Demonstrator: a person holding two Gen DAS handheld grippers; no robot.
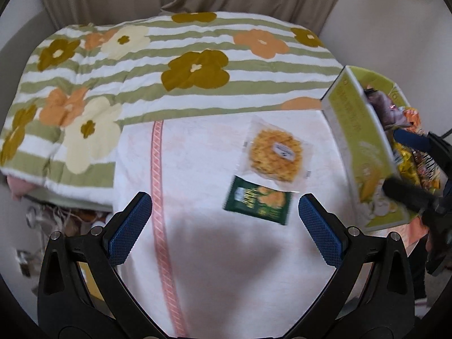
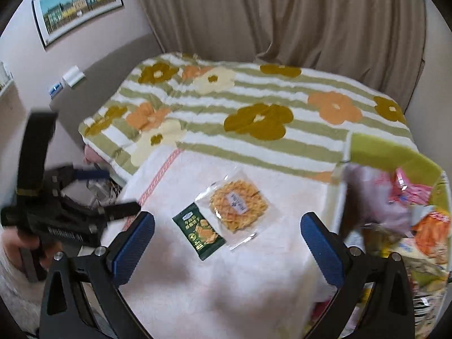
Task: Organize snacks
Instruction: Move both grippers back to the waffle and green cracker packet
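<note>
Overhead, left gripper (image 1: pixel 225 213) spread empty, right gripper (image 2: pixel 227 233) likewise, snack box (image 1: pixel 356 144) probably beside.

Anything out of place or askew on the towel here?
Two snacks lie outside the green box: a clear-wrapped round crisp and a dark green packet, its corner touching or slightly overlapping the crisp wrapper. Both left tongs and right tongs are open, empty.

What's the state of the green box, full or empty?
Partly full at least. The green box holds a heap of snack packets showing above its wall; how deep the heap goes, cannot tell.
</note>
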